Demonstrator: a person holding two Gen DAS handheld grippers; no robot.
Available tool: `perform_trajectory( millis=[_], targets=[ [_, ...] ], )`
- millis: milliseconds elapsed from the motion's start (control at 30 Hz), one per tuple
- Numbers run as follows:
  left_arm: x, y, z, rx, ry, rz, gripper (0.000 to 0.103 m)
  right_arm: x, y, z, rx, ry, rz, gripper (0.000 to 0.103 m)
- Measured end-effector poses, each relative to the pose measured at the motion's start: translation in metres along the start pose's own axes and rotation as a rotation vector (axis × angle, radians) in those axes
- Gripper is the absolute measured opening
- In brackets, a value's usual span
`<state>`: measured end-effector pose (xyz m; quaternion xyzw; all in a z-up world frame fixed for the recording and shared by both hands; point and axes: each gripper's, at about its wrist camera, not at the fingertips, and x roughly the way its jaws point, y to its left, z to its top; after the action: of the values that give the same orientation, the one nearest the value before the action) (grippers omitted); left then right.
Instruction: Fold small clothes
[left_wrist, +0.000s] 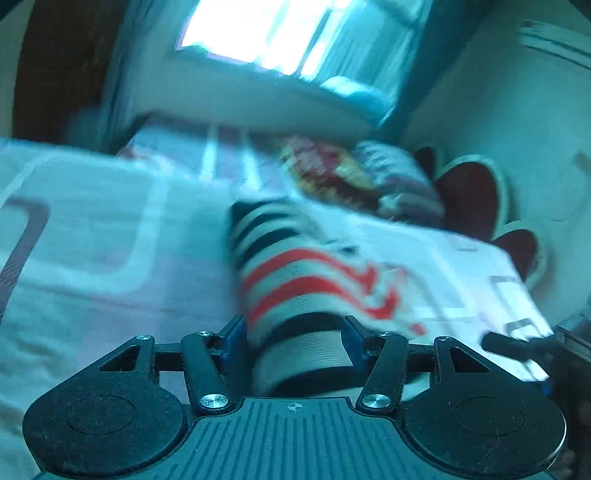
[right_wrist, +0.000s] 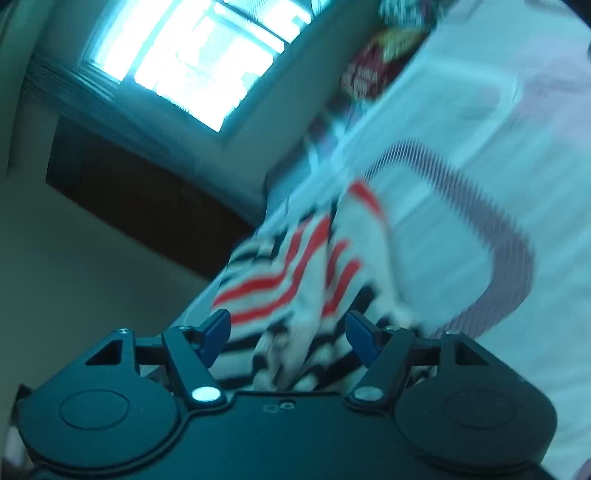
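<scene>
A small white garment with red and black stripes (left_wrist: 295, 280) lies bunched on the bed. In the left wrist view it runs forward from between the blue pads (left_wrist: 234, 339) of my left gripper (left_wrist: 295, 341), whose jaws stand apart beside the cloth without pinching it. In the right wrist view the same striped garment (right_wrist: 295, 266) lies crumpled under and ahead of my right gripper (right_wrist: 288, 336). Its blue pads (right_wrist: 218, 330) are spread wide, with folds of cloth between them but not squeezed. Both views are motion-blurred.
The bed sheet (left_wrist: 92, 229) is white with pale rounded-rectangle patterns (right_wrist: 509, 236). A colourful pillow (left_wrist: 332, 173) lies at the head of the bed by a headboard with dark red shapes (left_wrist: 469, 195). A bright window (right_wrist: 184, 62) and dark wooden furniture (right_wrist: 140, 206) are beyond.
</scene>
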<state>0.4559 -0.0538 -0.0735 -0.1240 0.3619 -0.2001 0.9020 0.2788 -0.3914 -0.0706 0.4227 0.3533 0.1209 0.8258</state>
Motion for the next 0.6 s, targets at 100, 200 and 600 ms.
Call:
perform_trajectory(
  millis=[100,200,600],
  targets=[
    [0.018,0.004,-0.014,0.031,0.075,-0.007,0.056,0.017,0.005,-0.007,0.000,0.040,-0.053,0.075],
    [0.021,0.002,-0.024,0.029,0.087,0.019,0.062,0.034,0.002,-0.008,0.026,0.087,-0.047,0.072],
    [0.055,0.006,0.013,-0.008,0.053,0.027,0.064,0.067,0.055,-0.015,-0.506,0.024,-0.220,0.025]
  ],
)
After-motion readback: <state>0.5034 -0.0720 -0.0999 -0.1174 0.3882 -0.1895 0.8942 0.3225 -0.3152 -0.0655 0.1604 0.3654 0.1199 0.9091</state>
